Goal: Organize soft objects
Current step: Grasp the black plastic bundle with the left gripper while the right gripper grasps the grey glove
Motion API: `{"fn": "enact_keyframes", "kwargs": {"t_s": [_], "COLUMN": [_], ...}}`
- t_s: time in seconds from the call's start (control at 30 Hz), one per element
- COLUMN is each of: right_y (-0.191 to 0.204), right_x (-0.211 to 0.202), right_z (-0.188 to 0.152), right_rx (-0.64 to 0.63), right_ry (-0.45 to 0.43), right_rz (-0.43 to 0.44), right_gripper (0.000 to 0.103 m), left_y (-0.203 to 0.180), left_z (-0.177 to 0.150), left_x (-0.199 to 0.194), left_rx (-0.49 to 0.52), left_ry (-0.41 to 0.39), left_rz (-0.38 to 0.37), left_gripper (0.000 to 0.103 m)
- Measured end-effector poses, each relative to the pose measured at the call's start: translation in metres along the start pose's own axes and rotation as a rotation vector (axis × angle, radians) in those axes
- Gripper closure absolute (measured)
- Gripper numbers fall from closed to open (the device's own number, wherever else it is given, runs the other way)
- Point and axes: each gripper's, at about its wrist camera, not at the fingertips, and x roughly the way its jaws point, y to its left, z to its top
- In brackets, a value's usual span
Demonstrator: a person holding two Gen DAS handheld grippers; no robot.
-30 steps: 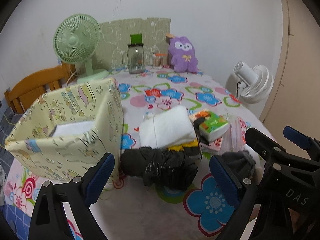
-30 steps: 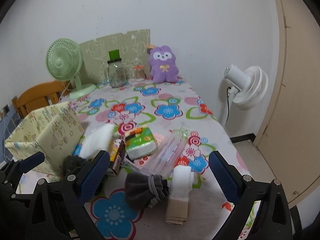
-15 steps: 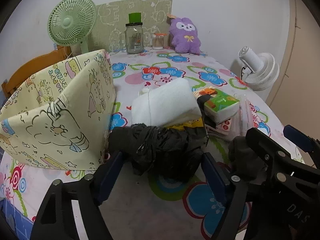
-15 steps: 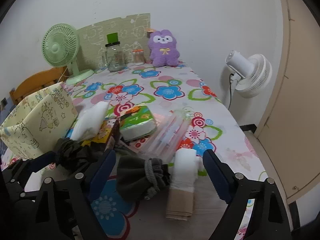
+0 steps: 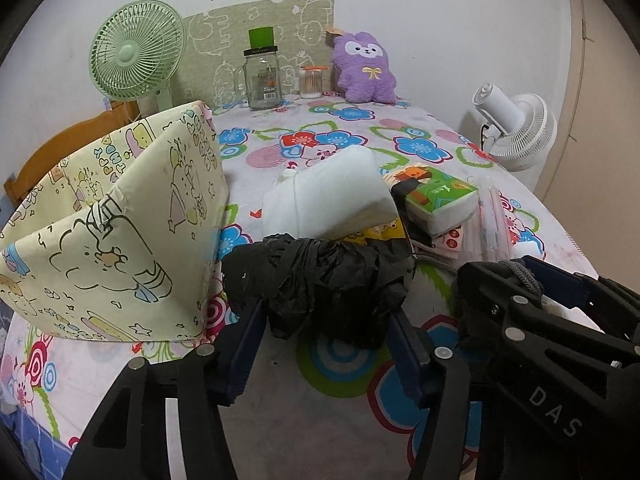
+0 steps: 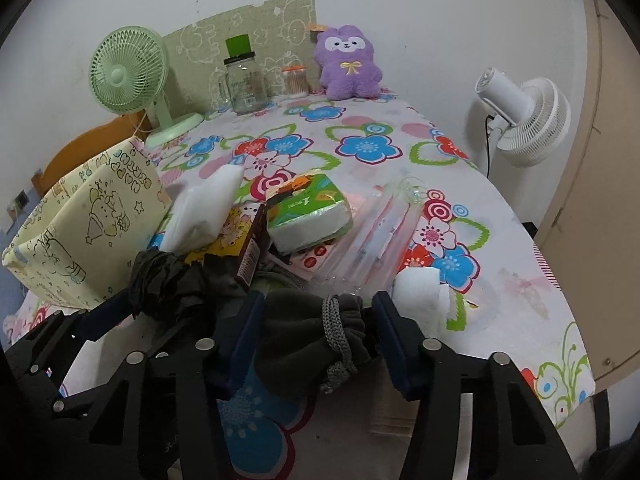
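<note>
Black crinkled plastic, a bundled black bag [image 5: 320, 280], sits between the blue pads of your left gripper [image 5: 324, 332]; the pads flank its near end on either side, and whether they press it or only bracket it cannot be told, though the jaws stand clearly apart. The bag rests on the flowered tablecloth [image 5: 348, 412], just right of the yellow cartoon-print fabric bin [image 5: 120, 240], whose near corner almost touches it. Behind the bag a white folded cloth [image 5: 328, 196] leans on a yellow packet, and to its right lies a green tissue pack [image 5: 440, 200]. Your right gripper [image 6: 316, 336] has its jaws spread as well, with a dark grey drawstring pouch [image 6: 312, 340] lying between the pads; its grey cord loops over the middle of the pouch. The pouch fills most of the gap, near both pads, but contact is not clear. Just right of the right pad lies a white rolled cloth [image 6: 420, 296], and beyond the pouch a clear plastic sleeve [image 6: 376, 236] rests against the tissue pack. From the right wrist view the black bag lies to the left of the pouch, by the bin. At the far end of the table stand a green desk fan [image 6: 128, 76], a glass jar [image 6: 244, 84] and a purple plush toy [image 6: 348, 64].
</note>
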Motion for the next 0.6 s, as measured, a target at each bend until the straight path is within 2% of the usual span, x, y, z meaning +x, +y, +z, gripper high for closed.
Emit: {"fn": "enact_keyframes", "kwargs": {"t_s": [0.2,0.6], "right_y": [0.002,0.009], "right_x": [-0.003,-0.021], "right_z": [0.001,0.017], "right_rx": [-0.008,-0.023], "right_ry": [-0.008,-0.05], "right_rz": [-0.01,-0.017], "right_gripper": [0.054,0.055], "left_y": [-0.001,-0.005], "left_z": [0.001,0.015], "left_x": [-0.003,-0.026], "left_rx": [0.002,0.011], "left_ry": [-0.003,-0.055], "left_rz": [-0.013,-0.042], "left_gripper": [0.048,0.049]}}
